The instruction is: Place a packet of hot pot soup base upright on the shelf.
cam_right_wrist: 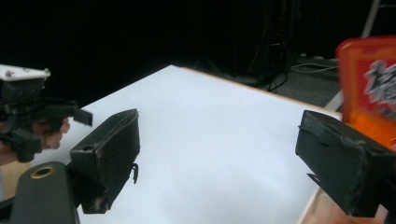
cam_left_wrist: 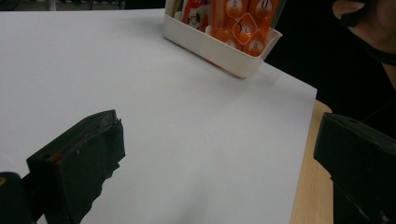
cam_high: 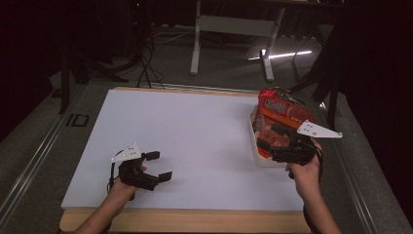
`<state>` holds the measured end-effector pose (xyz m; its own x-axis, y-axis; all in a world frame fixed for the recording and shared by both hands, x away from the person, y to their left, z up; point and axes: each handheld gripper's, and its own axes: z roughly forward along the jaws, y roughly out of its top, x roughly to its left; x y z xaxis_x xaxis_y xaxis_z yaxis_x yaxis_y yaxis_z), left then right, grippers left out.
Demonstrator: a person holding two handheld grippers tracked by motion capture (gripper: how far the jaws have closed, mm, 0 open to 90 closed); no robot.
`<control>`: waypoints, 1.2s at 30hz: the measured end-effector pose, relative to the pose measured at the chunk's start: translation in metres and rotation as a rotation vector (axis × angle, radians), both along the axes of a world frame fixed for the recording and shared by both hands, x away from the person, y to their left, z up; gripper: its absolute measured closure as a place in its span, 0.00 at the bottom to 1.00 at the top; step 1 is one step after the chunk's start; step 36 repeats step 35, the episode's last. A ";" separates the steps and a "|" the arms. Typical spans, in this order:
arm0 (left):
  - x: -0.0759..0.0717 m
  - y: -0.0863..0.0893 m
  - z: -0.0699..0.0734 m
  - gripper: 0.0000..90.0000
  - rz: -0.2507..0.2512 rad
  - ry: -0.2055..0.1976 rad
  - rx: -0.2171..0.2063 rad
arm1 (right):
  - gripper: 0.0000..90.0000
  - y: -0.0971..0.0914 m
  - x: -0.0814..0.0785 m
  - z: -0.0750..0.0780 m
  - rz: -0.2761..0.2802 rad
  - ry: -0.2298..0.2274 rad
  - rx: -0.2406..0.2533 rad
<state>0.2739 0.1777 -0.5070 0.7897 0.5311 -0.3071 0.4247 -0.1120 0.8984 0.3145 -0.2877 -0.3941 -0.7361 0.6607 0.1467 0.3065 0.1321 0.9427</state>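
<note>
A white bin sits near the table's right edge, and orange-red snack packs stand in it, packed upright and rising well above its rim. In the left gripper view the same bin shows at the top, near the sheet's corner, with orange packs pressed against its low wall. In the right gripper view one pack looms blurred at the right, just behind the right-hand jaw.

The right gripper hangs over the near end of the bin, right among the packs. Its jaws are spread wide, and in its own view nothing lies between them but bare sheet; whether a jaw touches a pack cannot be told.

The left gripper rests low over the near-left part of the sheet, well apart from the bin, jaws released and empty, with white sheet between them in its own view.

The white sheet covers nearly the whole table, leaving a wooden strip along the near edge and a thin one at the far edge. Between the two grippers the sheet is open, as is the whole far-left part. The bin stands close to the sheet's right border, beyond which the floor drops away dark
</note>
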 end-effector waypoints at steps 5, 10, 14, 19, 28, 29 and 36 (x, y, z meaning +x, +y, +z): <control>0.000 -0.001 0.000 0.01 -0.003 -0.002 0.008 | 0.15 0.009 -0.002 -0.018 0.024 0.031 -0.020; 0.000 -0.001 -0.001 0.01 -0.004 -0.001 0.009 | 0.15 0.016 -0.005 -0.034 0.052 0.051 -0.029; -0.001 -0.001 -0.001 0.01 -0.004 -0.002 0.010 | 0.15 0.021 -0.007 -0.043 0.071 0.056 -0.039; -0.001 -0.001 -0.001 0.01 -0.005 -0.001 0.010 | 0.15 0.025 -0.010 -0.052 0.091 0.066 -0.050; -0.002 -0.001 -0.002 0.01 -0.005 -0.003 0.011 | 0.15 0.030 -0.013 -0.075 0.111 0.099 -0.122; -0.002 -0.001 -0.002 0.01 -0.007 -0.003 0.011 | 0.15 0.030 -0.013 -0.078 0.112 0.103 -0.123; -0.003 -0.001 -0.001 0.01 -0.007 -0.012 0.015 | 0.15 0.033 -0.014 -0.088 0.107 0.117 -0.172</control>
